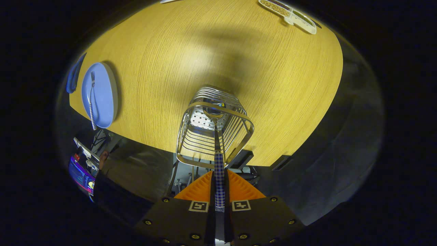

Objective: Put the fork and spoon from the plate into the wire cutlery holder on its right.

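Looking down from above the wire cutlery holder (pixel 214 126), the gripper (pixel 219 186) has its two fingers pressed together on the checked handle of the spoon (pixel 218 160), which hangs straight down with its bowl already inside the basket, close to the perforated floor. The step in hand, as I judge it, is the release: the handle should stay upright and centred over the opening, the spoon should go a touch lower until its bowl rests on the bottom, and only then should the fingers part, so that it does not tip and catch on the top rim or slip between the side wires. The basket looks light, so a sideways nudge could shift it on the wooden table (pixel 211 51); lifting straight up after letting go seems the safer way out. Apart from the spoon, I cannot tell whether the holder has anything else in it. Well off to the left, near the table's edge, the blue plate (pixel 102 102) holds the fork (pixel 92 99), tines pointing away and its checked handle sticking out over the plate's near rim. A compartmented tray (pixel 290 13) sits at the far side of the table.
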`<state>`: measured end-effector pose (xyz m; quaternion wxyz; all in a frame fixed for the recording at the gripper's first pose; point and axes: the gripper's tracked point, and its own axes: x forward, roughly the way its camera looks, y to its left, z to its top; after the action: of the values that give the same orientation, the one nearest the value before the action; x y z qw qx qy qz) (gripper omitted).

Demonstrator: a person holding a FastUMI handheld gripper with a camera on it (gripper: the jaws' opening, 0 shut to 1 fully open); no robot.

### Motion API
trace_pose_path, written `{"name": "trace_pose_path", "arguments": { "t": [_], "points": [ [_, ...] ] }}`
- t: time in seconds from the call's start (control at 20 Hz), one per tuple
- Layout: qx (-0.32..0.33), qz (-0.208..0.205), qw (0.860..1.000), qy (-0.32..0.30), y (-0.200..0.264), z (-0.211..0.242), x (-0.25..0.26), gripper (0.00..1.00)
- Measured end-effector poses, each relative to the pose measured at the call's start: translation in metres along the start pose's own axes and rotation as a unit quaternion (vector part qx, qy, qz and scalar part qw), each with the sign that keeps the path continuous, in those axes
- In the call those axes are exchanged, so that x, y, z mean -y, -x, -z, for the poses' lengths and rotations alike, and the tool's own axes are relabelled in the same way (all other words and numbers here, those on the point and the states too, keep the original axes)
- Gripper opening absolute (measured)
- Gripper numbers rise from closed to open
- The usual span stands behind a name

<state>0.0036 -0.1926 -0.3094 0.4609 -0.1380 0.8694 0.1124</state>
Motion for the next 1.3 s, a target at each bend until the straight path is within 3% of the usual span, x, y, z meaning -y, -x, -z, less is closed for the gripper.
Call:
{"name": "trace_pose_path", "arguments": {
  "t": [0.2, 0.3, 0.7, 1.3],
  "points": [
    [0.016, -0.006, 1.000, -0.009, 0.007, 0.004, 0.004, 0.14],
    [0.019, -0.011, 1.000, -0.017, 0.009, 0.008, 0.005, 0.24],
    [0.078, 0.002, 0.996, -0.036, 0.038, 0.015, 0.004, 0.24],
    [0.145, 0.026, 0.988, 0.040, 0.063, 0.022, -0.095, 0.24]
  ]
}}
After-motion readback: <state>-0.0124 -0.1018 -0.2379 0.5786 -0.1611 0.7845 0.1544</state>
